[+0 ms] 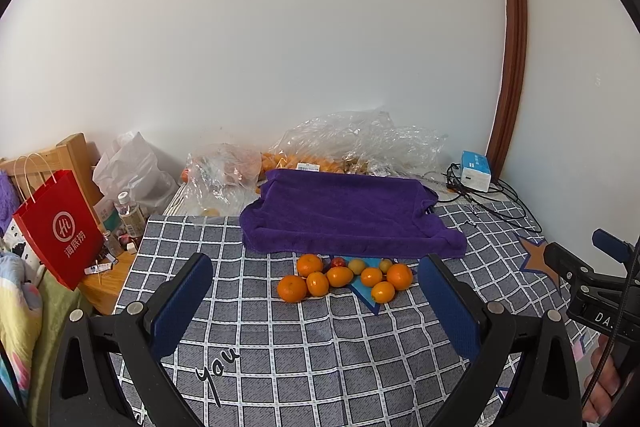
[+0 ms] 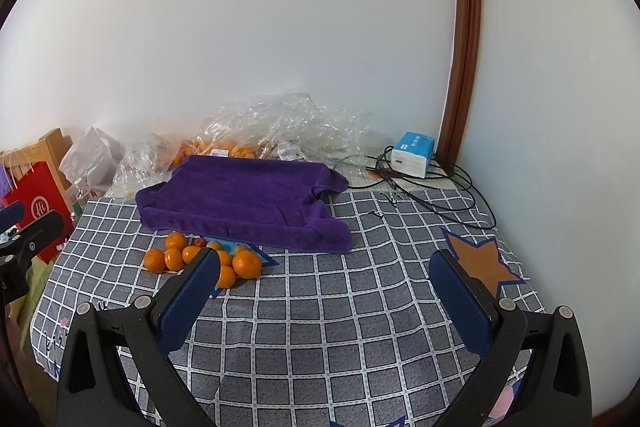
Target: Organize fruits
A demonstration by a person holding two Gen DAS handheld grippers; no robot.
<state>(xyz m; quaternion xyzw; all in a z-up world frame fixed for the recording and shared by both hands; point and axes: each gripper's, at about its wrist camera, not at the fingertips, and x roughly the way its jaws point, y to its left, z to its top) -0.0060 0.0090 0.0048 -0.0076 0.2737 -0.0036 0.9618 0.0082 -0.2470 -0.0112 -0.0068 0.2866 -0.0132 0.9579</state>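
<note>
Left tongs agape before fruits.

Off to the left gripper's far left, a red paper bag is showing a white round "Hi" logo with three white Chinese characters beneath it, seemingly "海底捞". Close in front of that gripper, the checked cloth is displaying the handwritten word "you" in black. At its right edge, the right gripper's body is showing white letters "DA", the rest unreadable.
</note>
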